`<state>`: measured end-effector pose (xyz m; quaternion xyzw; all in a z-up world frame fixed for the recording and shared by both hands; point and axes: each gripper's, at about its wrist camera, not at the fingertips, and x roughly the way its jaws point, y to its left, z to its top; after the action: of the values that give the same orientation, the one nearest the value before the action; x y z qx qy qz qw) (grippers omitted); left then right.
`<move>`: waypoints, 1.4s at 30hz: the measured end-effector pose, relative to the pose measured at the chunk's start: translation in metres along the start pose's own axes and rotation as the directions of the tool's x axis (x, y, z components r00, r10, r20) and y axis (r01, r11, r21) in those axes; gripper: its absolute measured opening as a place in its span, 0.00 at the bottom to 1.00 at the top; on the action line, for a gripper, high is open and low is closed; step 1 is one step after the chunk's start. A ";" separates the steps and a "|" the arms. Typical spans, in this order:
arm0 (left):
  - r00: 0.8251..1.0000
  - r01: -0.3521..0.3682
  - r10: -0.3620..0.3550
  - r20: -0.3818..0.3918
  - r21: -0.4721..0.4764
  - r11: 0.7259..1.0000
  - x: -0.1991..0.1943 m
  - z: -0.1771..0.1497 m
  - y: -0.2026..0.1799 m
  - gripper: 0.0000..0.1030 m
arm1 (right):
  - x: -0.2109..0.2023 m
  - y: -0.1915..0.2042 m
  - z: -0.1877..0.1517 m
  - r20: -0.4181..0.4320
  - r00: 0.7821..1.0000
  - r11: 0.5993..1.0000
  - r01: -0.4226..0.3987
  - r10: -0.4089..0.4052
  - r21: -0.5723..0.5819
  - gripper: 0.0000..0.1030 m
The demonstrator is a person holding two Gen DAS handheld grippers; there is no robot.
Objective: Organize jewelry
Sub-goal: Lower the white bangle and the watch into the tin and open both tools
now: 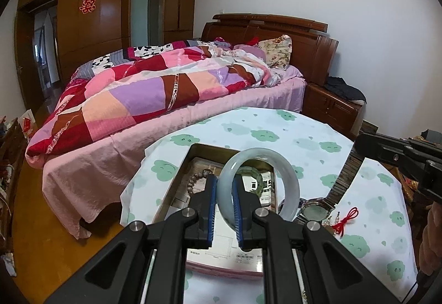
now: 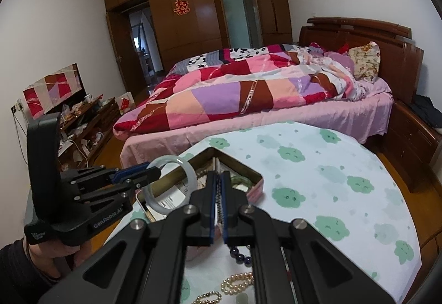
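- Left gripper [image 1: 224, 190], lower centre of the left view, is clamped on a pale bangle [image 1: 259, 182] held upright above the open tin [image 1: 193, 154]; a rim-only grip may let it swing or drop.
- Right gripper [image 2: 218, 193] pinches a bead strand [image 2: 218, 201]; its hanging end may snag the tin's edge.

White lettering "GenRobot.AI" runs along the side of the black plastic left gripper [image 2: 150, 174], on its body near the hand. A red paper double-happiness character [image 2: 182, 6] is stuck on a brown wooden wardrobe door [image 2: 199, 13]. A small white label on the gripper's handle base and the printed sheets inside the open rectangular metal tin [image 1: 193, 150] are too small to read.
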<state>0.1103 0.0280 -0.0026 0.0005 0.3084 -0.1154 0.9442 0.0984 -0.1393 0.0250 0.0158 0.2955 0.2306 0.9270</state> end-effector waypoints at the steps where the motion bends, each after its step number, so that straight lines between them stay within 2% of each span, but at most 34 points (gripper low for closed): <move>1: 1.000 -0.001 0.001 -0.001 0.000 1.000 0.001 0.000 0.000 0.10 | 0.002 0.001 0.001 -0.003 1.000 1.000 -0.003 0.003 -0.001 0.05; 17: 0.998 -0.042 0.040 -0.047 -0.025 0.999 0.038 0.004 0.026 0.10 | 0.038 0.020 0.014 -0.042 0.998 0.999 -0.049 0.048 -0.008 0.05; 32: 0.985 -0.079 0.076 -0.158 -0.015 0.997 0.083 -0.019 0.042 0.10 | 0.097 0.004 -0.013 -0.197 0.979 0.998 -0.035 0.044 0.049 0.05; 42: 0.979 -0.109 0.110 -0.170 0.020 0.994 0.091 -0.024 0.040 0.15 | 0.123 -0.006 -0.032 -0.275 0.961 0.999 0.013 -0.004 0.032 0.06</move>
<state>0.1766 0.0487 -0.0780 0.0322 0.3872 -0.0643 0.9192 0.1719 -0.0941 -0.0692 -0.0019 0.4253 0.2216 0.8775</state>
